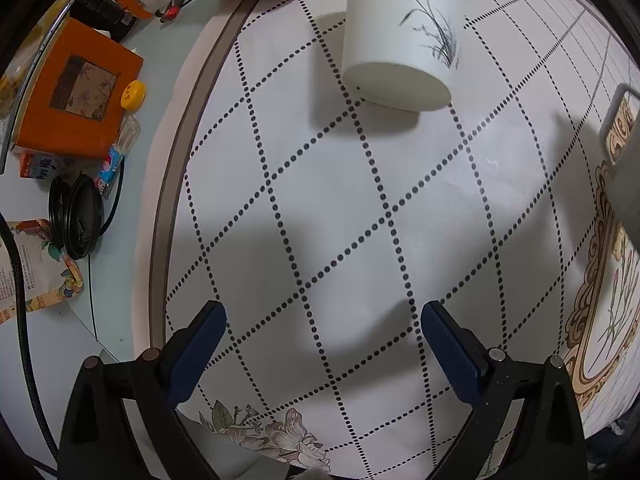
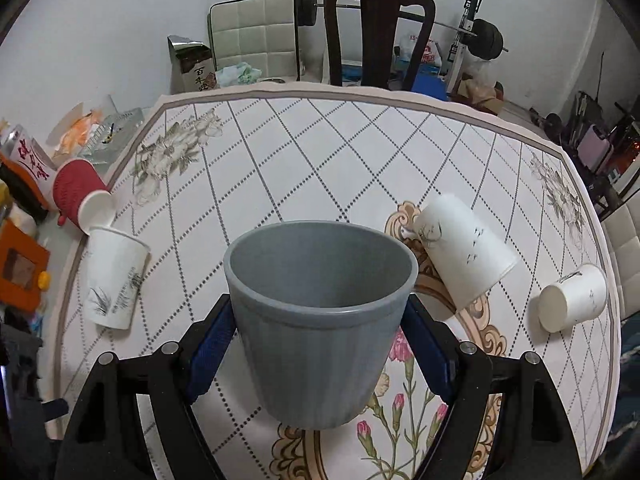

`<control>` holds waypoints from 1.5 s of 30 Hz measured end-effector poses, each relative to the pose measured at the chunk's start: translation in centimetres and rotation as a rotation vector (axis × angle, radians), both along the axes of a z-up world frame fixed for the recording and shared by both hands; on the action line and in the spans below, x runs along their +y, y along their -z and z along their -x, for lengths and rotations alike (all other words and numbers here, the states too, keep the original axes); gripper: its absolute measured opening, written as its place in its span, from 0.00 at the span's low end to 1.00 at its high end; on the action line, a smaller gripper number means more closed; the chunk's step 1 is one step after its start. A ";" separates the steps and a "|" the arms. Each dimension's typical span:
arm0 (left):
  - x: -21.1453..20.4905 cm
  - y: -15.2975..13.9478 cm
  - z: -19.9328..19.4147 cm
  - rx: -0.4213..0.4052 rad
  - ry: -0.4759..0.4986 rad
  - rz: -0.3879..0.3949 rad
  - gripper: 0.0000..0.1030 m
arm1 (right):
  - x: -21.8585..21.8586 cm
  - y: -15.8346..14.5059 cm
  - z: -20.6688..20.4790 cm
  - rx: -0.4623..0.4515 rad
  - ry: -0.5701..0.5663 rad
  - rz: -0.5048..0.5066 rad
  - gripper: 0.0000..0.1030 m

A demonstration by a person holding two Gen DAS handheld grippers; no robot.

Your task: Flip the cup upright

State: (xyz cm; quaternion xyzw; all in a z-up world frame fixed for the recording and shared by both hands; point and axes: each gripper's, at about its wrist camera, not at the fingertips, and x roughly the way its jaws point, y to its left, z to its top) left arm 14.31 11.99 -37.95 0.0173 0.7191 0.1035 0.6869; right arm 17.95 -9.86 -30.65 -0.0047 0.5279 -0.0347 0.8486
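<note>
My right gripper [image 2: 320, 316] is shut on a grey ribbed cup [image 2: 320, 320], its blue pads [image 2: 212, 340] pressed on both sides. The cup is upright, mouth up, above the table; its edge also shows in the left wrist view [image 1: 624, 168]. My left gripper [image 1: 323, 316] is open and empty above the tablecloth. A white paper cup with a grass print [image 1: 400, 36] stands ahead of it, also in the right wrist view [image 2: 114, 280]. Two more white cups [image 2: 464, 252] [image 2: 572, 298] lie on their sides at the right. A red cup [image 2: 78, 196] lies at the left.
The round table [image 2: 360, 96] has a dotted diamond cloth. Left of it are an orange book [image 1: 76, 92], a yellow cap [image 1: 133, 95], black lids [image 1: 76, 216] and cartons. A dark chair [image 2: 378, 32] and a barbell stand beyond the far edge.
</note>
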 end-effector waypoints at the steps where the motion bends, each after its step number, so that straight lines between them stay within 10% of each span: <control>1: 0.0 0.0 0.1 -0.004 0.010 -0.005 0.97 | 0.0 0.4 0.3 0.000 -0.002 0.000 0.81; 24: -4.8 -8.3 6.7 -0.191 0.147 0.000 0.97 | -1.8 -1.4 11.7 0.045 0.047 0.032 0.98; 45: -7.6 -27.7 18.3 -0.549 0.207 0.043 0.97 | -3.9 -22.2 25.3 -0.138 0.133 0.085 1.00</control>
